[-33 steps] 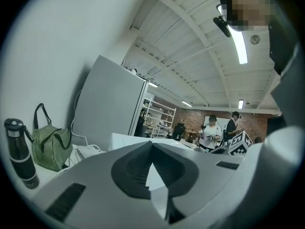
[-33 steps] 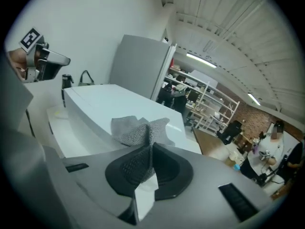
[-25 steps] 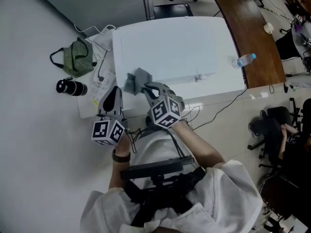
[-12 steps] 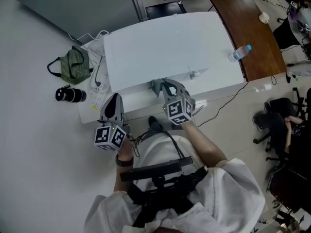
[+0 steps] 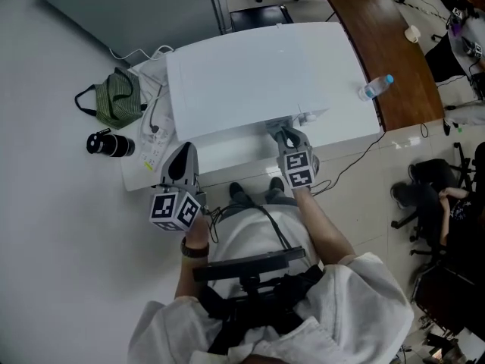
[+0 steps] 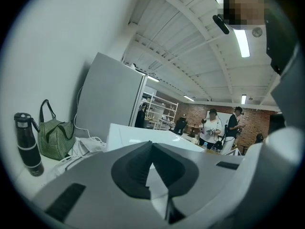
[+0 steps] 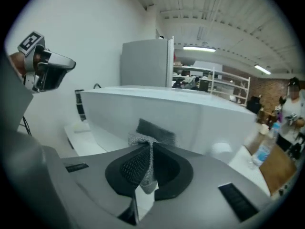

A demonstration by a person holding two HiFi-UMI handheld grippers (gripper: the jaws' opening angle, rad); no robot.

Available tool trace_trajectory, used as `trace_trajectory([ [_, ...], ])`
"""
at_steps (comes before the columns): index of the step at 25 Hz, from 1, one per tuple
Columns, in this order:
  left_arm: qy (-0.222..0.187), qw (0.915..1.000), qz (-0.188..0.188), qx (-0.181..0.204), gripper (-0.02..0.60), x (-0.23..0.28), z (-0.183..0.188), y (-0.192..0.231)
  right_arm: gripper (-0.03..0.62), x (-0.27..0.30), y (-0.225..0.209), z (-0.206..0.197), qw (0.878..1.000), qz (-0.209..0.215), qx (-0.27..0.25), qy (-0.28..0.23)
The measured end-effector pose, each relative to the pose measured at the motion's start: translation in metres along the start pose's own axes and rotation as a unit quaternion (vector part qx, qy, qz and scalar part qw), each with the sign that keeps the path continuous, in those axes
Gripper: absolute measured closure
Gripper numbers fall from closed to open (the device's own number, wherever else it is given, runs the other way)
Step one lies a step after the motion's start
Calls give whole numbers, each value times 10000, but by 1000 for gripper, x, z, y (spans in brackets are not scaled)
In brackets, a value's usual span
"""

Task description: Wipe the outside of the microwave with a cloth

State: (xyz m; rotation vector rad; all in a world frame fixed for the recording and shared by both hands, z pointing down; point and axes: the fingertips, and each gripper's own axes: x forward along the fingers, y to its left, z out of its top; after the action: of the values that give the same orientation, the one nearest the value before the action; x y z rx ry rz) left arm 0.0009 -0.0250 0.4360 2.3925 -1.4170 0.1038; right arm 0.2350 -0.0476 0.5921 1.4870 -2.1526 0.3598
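The white microwave (image 5: 258, 74) stands on a low white table (image 5: 140, 174), seen from above. My right gripper (image 5: 285, 135) is shut on a grey cloth (image 5: 276, 128) and holds it against the microwave's front face, right of the middle. In the right gripper view the cloth (image 7: 151, 131) bunches between the jaws of the gripper (image 7: 148, 146), up against the microwave (image 7: 190, 116). My left gripper (image 5: 184, 153) is shut with nothing in it and hovers off the microwave's front left corner. The left gripper view shows the closed gripper (image 6: 151, 146) and the microwave (image 6: 138, 136) beyond.
A green striped bag (image 5: 117, 97) and a black bottle (image 5: 110, 144) lie left of the microwave, with cables (image 5: 155, 112) beside them. A brown table (image 5: 386, 44) with a water bottle (image 5: 376, 86) stands at the right. Office chairs (image 5: 420, 192) are further right.
My right gripper carried the cloth off the microwave's top, down over the front edge and rightwards along the front face. The left gripper has barely moved.
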Motion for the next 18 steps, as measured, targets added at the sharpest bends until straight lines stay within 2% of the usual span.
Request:
trace_trajectory([
  [2, 5, 10000, 53, -35, 557, -5, -2, 12, 565, 29, 64, 16, 9974, 710, -143, -59],
  [5, 29, 9999, 109, -26, 557, -19, -2, 13, 565, 49, 155, 41, 9835, 1654, -721, -153],
  [8, 58, 9999, 115, -73, 557, -32, -6, 16, 565, 63, 227, 55, 9675, 2247, -1132, -240],
  [10, 82, 9999, 93, -88, 557, -35, -8, 18, 565, 70, 258, 58, 9608, 2461, -1249, -247],
  [12, 125, 9999, 41, -38, 557, -34, -9, 16, 565, 76, 268, 55, 9609, 2474, -1224, -206],
  [14, 159, 9999, -66, 15, 557, -29, -10, 11, 565, 78, 255, 47, 9658, 2346, -1097, -159],
  [16, 197, 9996, -215, 44, 557, -23, -11, 3, 565, 76, 220, 31, 9757, 2060, -742, -12],
  [18, 237, 9990, -363, 57, 557, -16, -13, -5, 565, 71, 166, 12, 9872, 1583, -3, 204],
])
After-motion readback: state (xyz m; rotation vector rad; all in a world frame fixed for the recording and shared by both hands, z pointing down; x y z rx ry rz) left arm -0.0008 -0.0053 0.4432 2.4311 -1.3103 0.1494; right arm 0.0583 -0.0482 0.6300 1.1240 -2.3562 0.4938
